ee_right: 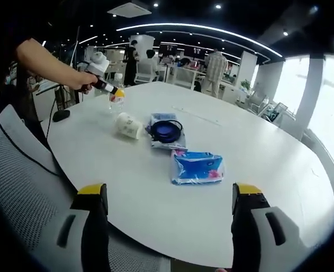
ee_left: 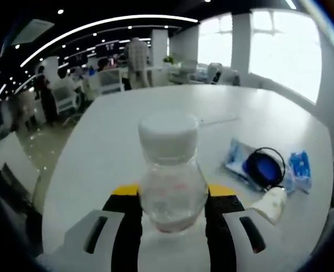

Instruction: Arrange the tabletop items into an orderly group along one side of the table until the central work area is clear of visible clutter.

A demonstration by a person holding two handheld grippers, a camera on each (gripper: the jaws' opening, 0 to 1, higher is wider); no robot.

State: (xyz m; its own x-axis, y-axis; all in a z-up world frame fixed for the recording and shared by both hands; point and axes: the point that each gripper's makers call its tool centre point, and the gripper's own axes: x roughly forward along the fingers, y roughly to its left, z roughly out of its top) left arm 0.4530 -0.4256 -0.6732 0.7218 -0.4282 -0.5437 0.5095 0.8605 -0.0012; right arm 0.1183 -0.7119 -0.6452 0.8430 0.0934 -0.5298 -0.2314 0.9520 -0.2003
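Note:
A clear plastic bottle (ee_left: pixel 172 187) with a white cap stands upright on the white table (ee_left: pixel 110 147), and my left gripper (ee_left: pixel 172 191) is shut on its body. In the right gripper view a person's hand holds that left gripper (ee_right: pixel 113 90) with the bottle (ee_right: pixel 117 102) at the table's far left edge. A white cup (ee_right: pixel 128 126) lies on its side beside a dark blue round item (ee_right: pixel 166 131) with a black cord, resting on a blue-white packet (ee_right: pixel 162 119). A blue tissue pack (ee_right: pixel 198 167) lies nearer. My right gripper (ee_right: pixel 169 190) hangs open over the table's near edge, holding nothing.
A thin pale strip (ee_right: pixel 195 115) lies farther back on the table (ee_right: pixel 257 170). A grey mesh chair (ee_right: pixel 25 187) stands against the near left edge. People and desks fill the office behind. Bright windows (ee_left: pixel 286 51) line one side.

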